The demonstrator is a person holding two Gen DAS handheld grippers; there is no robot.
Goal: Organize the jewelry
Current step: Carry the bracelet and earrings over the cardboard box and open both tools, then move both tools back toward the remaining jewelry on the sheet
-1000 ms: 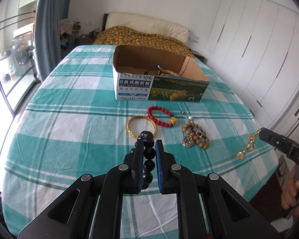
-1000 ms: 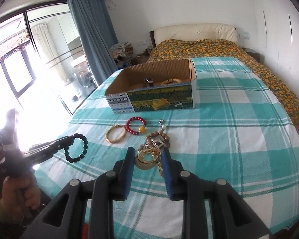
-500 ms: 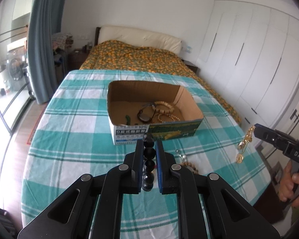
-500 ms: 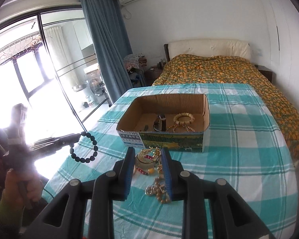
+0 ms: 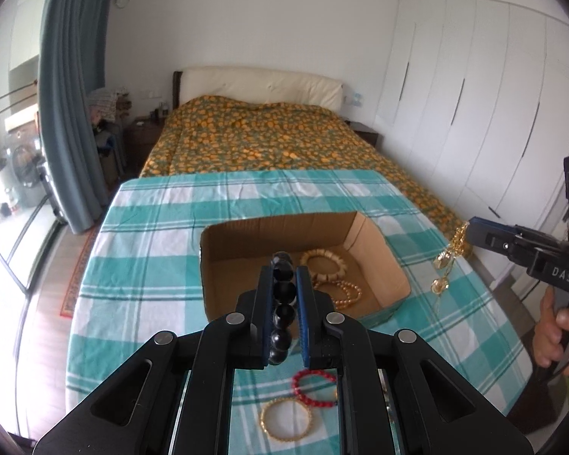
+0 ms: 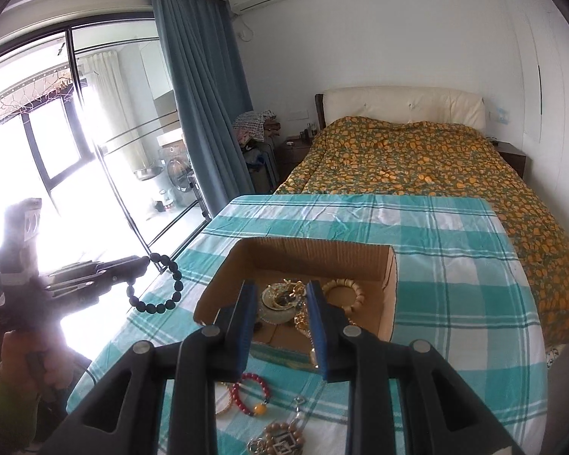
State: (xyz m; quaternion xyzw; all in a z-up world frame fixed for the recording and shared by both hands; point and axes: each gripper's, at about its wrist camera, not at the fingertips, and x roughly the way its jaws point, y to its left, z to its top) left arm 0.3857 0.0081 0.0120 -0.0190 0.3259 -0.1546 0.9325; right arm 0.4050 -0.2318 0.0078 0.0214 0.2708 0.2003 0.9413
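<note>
From the left wrist, the left gripper is clamped on a black bead bracelet, whose lower loop drops out of sight behind the fingers. It hangs over the near wall of the cardboard box, which sits on the checked cloth; inside the box lie a cream bracelet and a pearly strand, partly hidden by the jaws. A red bracelet and a gold bangle lie on the cloth in front of the box, glimpsed only through the frame. At the right edge the right gripper dangles a gold chain beside the box's right wall, above the cloth's edge. From the right wrist, the right gripper pinches the gold chain above the box, though its fingers stand apart and the grip point is hard to see. The wooden beads are cut off at the bottom. Glare washes out the left gripper; the black bracelet hangs off the cloth's left edge.
</note>
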